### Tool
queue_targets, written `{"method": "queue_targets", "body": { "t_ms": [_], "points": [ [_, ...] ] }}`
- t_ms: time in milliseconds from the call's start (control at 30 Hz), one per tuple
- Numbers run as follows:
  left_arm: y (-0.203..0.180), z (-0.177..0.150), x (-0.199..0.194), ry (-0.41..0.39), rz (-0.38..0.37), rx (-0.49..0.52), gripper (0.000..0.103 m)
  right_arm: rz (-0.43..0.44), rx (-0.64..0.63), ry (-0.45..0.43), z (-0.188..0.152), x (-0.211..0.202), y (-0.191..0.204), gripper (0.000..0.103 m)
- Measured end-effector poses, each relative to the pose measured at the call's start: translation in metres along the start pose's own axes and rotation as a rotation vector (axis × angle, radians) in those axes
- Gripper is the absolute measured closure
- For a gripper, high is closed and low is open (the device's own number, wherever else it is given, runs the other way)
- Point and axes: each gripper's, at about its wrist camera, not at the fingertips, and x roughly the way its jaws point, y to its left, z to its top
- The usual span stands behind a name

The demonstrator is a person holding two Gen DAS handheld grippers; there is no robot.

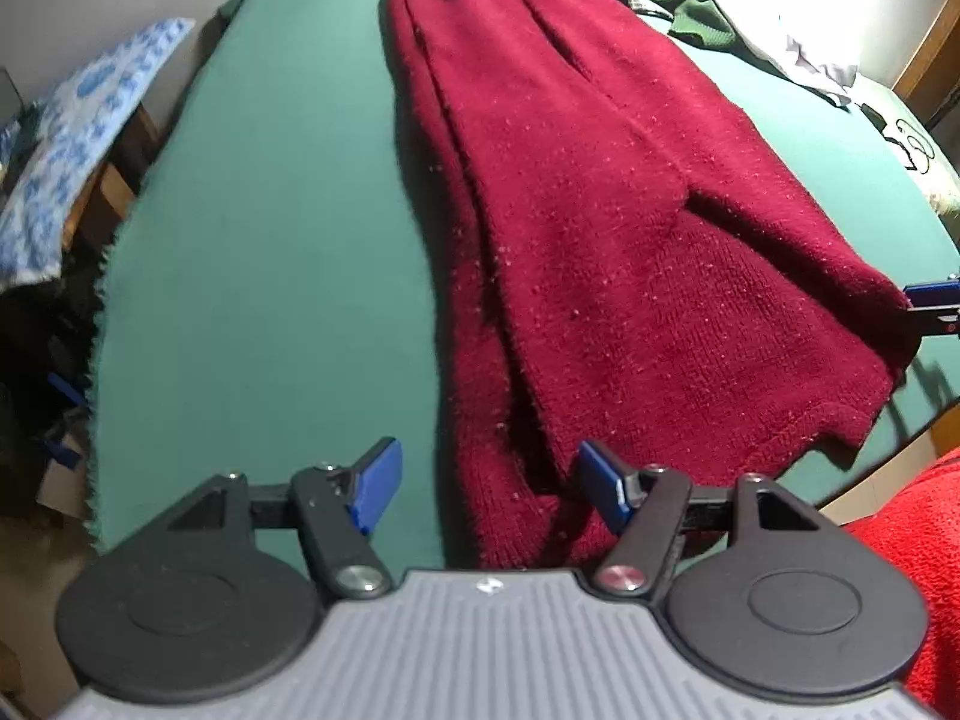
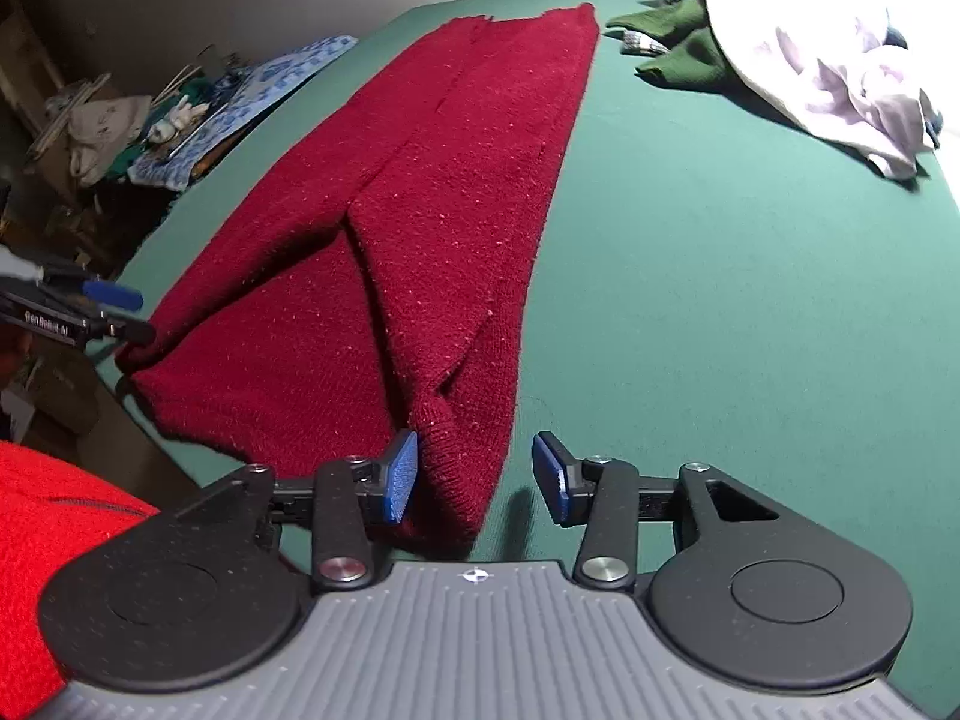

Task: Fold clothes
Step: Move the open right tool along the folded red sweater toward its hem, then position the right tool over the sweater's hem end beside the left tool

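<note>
A dark red knitted garment (image 1: pixel 600 210) lies folded lengthwise on the green table cover (image 1: pixel 270 240), its near end toward me. My left gripper (image 1: pixel 492 486) hovers open over the garment's near left corner; the knit lies between the blue pads (image 1: pixel 378 480) without being pinched. The other gripper's blue tip (image 1: pixel 933 297) shows at the garment's right corner. In the right wrist view the same garment (image 2: pixel 432 210) runs away from me. My right gripper (image 2: pixel 477 477) is open around its near right corner, the left pad (image 2: pixel 401 474) beside the knit. The left gripper (image 2: pixel 114 300) sits at the far corner.
A green garment (image 2: pixel 678 54) and a pile of white cloth (image 2: pixel 840 60) lie at the table's far right. A blue-and-white patterned cloth (image 1: pixel 78 150) and clutter sit beyond the left edge. A person's bright red clothing (image 2: pixel 54 528) is close at the near edge.
</note>
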Motion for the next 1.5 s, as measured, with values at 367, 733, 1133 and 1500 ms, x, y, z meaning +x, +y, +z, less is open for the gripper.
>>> {"method": "queue_targets", "body": {
  "t_ms": [367, 733, 1133, 1500],
  "points": [
    [0.027, 0.112, -0.024, -0.098, -0.046, 0.156, 0.035, 0.068, 0.071, -0.015, 0.111, -0.017, -0.017, 0.057],
    [0.047, 0.275, 0.065, -0.071, 0.016, 0.217, 0.026, 0.0, 0.06, 0.047, 0.268, 0.067, -0.043, 0.053],
    [0.079, 0.336, 0.145, -0.116, -0.058, 0.12, 0.038, 0.057, 0.147, -0.016, 0.312, 0.154, -0.098, 0.052],
    [0.085, 0.378, 0.176, -0.124, -0.121, 0.079, 0.038, 0.112, 0.138, -0.026, 0.355, 0.195, -0.114, 0.052]
  ]
}}
